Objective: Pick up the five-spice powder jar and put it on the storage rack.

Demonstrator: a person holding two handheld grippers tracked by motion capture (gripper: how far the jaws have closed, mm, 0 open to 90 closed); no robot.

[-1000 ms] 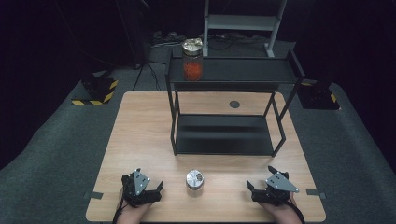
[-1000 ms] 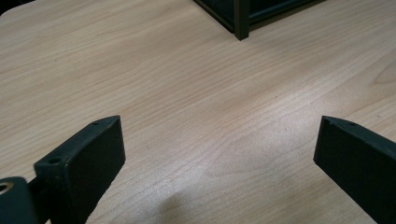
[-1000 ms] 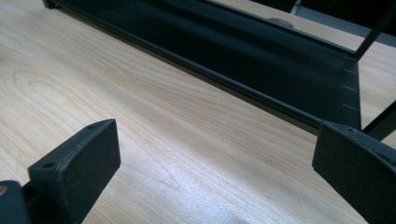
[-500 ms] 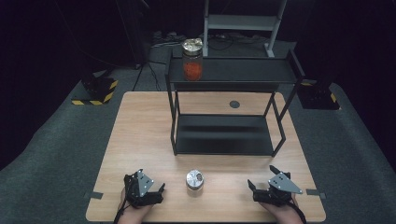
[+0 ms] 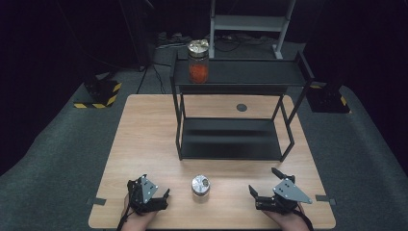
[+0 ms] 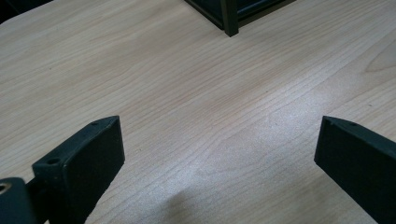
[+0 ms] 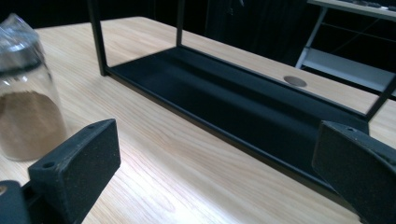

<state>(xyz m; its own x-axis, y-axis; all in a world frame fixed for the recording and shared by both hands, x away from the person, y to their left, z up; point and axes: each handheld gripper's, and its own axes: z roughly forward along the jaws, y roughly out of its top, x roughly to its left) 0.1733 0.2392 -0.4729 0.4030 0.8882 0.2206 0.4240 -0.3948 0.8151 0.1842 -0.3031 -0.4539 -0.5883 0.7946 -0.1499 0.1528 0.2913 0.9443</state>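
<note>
The small glass jar of brown powder [image 5: 200, 186] stands upright near the table's [image 5: 144, 134] front edge, between the left gripper [image 5: 159, 199] and right gripper [image 5: 263, 188], both with jaws spread wide, neither touching it.

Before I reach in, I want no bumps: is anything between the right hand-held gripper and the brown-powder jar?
Nothing visible. Bare table separates the right hand-held gripper from the jar; the black rack stands farther back.
</note>
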